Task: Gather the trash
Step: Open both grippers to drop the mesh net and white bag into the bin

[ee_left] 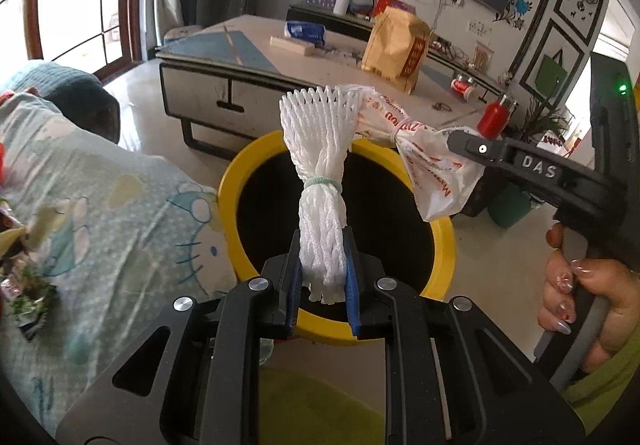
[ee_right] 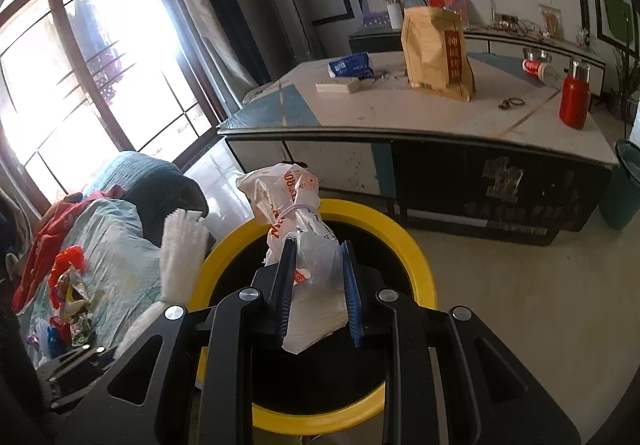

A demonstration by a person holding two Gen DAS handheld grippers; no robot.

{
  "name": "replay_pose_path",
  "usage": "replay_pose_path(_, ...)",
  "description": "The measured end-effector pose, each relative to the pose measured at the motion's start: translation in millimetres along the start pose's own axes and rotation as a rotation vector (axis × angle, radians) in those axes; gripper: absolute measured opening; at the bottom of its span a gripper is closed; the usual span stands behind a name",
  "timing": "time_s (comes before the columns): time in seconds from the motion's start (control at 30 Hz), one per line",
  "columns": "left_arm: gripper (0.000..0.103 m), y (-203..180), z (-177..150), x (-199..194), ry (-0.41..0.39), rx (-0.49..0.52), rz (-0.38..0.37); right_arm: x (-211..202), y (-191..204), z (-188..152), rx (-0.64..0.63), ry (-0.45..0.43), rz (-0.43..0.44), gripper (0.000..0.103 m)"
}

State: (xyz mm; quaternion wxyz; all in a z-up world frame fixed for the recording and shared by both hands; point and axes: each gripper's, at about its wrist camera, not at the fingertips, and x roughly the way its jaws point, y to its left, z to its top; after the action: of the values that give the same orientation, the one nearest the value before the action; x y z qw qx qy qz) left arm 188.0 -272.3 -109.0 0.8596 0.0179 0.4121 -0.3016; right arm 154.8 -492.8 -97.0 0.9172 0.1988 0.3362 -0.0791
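Left gripper (ee_left: 322, 273) jaws clamped on white foam netting (ee_left: 320, 173), held above yellow-rimmed bin (ee_left: 446, 245) at centre. Right gripper (ee_right: 316, 289) jaws clamped on tied white plastic bag (ee_right: 298, 221), over same bin. Wrappers (ee_right: 70, 293) at 9 o'clock on patterned bedding (ee_left: 100, 213).

Bin interior (ee_left: 280, 213) reads black; contents indiscernible. Wrapper pile (ee_left: 24, 285) at left edge blurred and cut off. Bag lettering (ee_right: 454, 53) on tabletop too small to read. Foam net (ee_right: 180, 257) lower part hidden behind the hand-held gripper body.
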Motion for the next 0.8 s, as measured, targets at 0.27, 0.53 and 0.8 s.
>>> replay_pose_path(0.27,0.035,-0.5,2.2,19.7,0.026,-0.003,-0.02,6.1,-11.3,3.4,0.038,0.0,-0.002,0.033)
replay_pose_path(0.53,0.078,14.8,1.7,0.4,-0.031,-0.072,-0.027,-1.3,-3.9,3.5,0.021,-0.037,-0.005,0.046)
replay_pose_path(0.8,0.092,36.0,4.2,-48.3,-0.147,-0.137,0.038,-20.6,28.6,-0.9,-0.077,-0.092,0.04,0.059)
